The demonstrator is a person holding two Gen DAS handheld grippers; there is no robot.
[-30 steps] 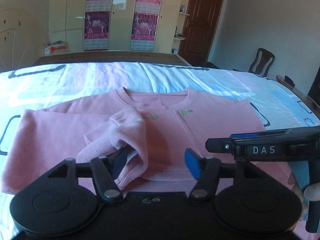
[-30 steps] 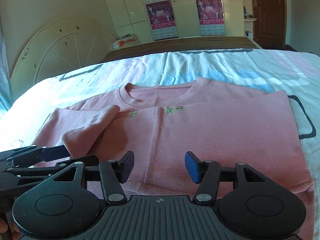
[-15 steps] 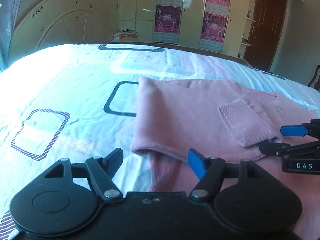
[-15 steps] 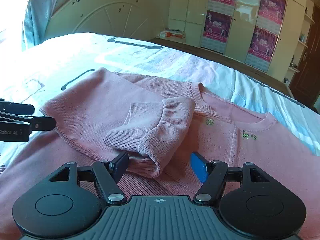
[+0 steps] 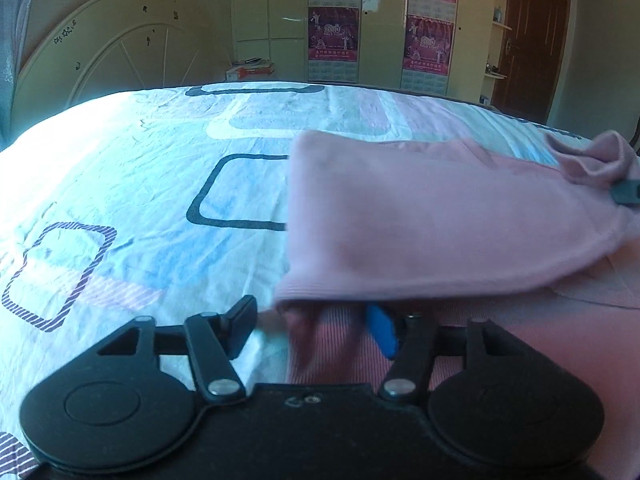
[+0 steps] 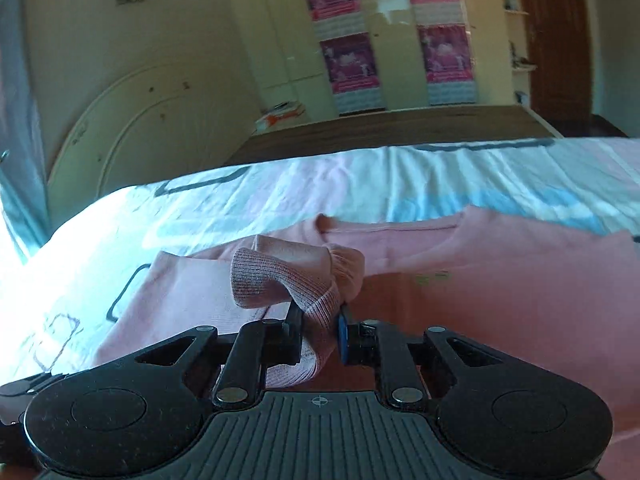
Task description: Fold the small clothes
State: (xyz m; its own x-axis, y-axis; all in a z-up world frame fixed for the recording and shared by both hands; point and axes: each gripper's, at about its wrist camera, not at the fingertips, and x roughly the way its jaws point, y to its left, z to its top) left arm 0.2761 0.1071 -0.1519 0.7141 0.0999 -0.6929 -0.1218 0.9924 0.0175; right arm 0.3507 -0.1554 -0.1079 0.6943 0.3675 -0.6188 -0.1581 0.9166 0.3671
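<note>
Cuff (image 6: 296, 280) sits clenched in your closing right gripper (image 6: 320, 336)—left gripper (image 5: 312, 324), closing around the sweater (image 5: 440, 220) fold, hasn't pinched.

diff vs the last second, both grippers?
The right gripper has closed on the sweater's cuff, which lay loose before, and lifted it. The left gripper swung from the cuff to the sweater's side edge; its fingers are closing around the hem. The sweater's body stays on the bed.
</note>
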